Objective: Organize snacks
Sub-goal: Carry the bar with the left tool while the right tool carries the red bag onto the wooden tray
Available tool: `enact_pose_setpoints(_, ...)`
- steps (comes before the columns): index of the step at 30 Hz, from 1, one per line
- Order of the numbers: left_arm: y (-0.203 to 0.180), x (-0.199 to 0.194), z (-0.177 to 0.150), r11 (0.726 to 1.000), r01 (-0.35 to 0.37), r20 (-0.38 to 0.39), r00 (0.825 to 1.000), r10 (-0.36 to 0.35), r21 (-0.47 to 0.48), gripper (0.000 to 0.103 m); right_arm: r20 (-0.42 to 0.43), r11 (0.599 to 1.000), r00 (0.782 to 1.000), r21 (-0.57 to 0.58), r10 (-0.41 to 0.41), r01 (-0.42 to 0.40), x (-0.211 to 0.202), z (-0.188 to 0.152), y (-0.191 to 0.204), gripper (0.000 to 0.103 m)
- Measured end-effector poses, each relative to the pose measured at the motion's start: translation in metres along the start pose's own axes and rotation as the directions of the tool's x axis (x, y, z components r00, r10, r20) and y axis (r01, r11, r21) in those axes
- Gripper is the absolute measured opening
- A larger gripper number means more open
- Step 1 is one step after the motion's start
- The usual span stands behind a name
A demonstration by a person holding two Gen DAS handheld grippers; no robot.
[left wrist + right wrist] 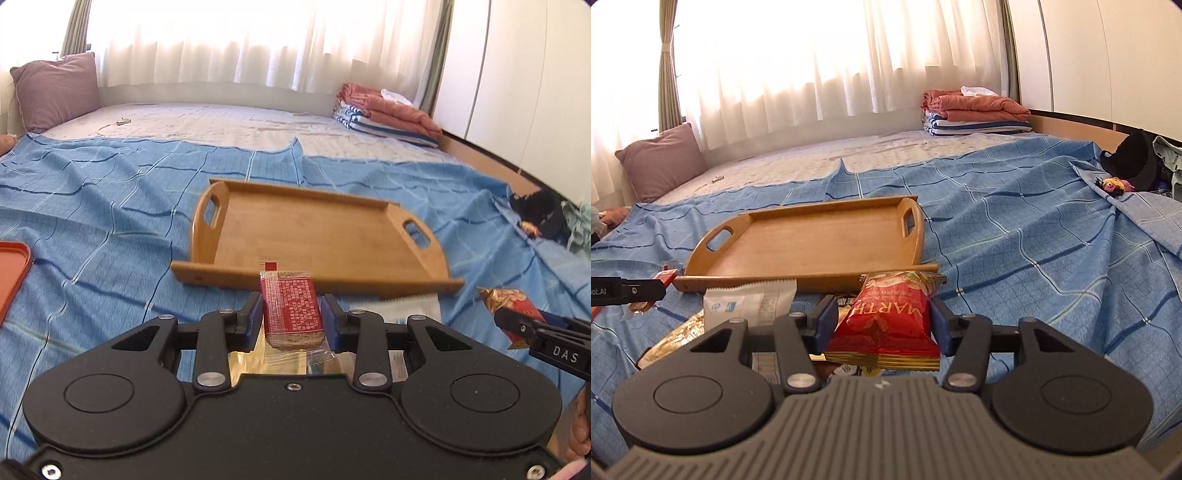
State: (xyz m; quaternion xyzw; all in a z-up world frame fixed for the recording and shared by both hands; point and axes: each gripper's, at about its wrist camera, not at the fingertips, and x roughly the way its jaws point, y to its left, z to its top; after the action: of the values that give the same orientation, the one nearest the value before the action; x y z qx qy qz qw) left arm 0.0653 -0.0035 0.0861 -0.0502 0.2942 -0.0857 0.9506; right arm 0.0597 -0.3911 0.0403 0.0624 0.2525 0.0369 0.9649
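Bed, blue sheet point(110, 206); wooden tray point(314, 236) at 12 o'clock. Left gripper point(291, 314) jaws clamp biscuit pack point(291, 306); right gripper point(882, 321) jaws clamp red bag point(886, 317). Risk: slick wrappers slipping before reaching tray.

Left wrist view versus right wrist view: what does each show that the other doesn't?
Only the left wrist view shows the orange tray at the left edge, and the left tongs gripping a red-wrapped bar. Only the right wrist view shows the right tongs gripping a red snack bag head-on. Both show the wooden tray and white packet.
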Motion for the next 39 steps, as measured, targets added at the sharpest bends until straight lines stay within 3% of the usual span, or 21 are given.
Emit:
enact_pose_setpoints(7, 0.014, 0.053, 0.06, 0.999, 0.026, -0.027, 0.999, -0.027, -0.02, 0.032, -0.071, 0.995, 0.994, -0.052, 0.083, -0.087, 0.05, 0.067, 0.01, 0.057)
enact_pose_setpoints(13, 0.021, 0.119, 0.091, 0.998, 0.036, -0.14, 0.989, -0.042, -0.045, 0.032, -0.243, 0.985, 0.958, -0.043, 0.153, -0.169, 0.129, 0.096, 0.027, 0.057)
enact_pose_setpoints(21, 0.026, 0.182, 0.088, 0.997, 0.034, -0.239, 0.97, -0.051, -0.074, 0.032, -0.351, 0.993, 0.93, 0.012, 0.111, -0.114, 0.2, 0.081, 0.035, 0.057)
enact_pose_setpoints(28, 0.023, 0.205, 0.084, 0.999, -0.004, -0.259, 0.966, -0.008, -0.044, 0.032, -0.35, 0.995, 0.931, 0.025, 0.104, -0.102, 0.213, 0.072, 0.032, 0.057)
enact_pose_setpoints(39, 0.015, 0.21, 0.075, 1.0, -0.018, -0.248, 0.969, 0.019, 0.008, 0.032, -0.33, 0.993, 0.937, 0.002, 0.113, -0.119, 0.215, 0.066, 0.03, 0.057)
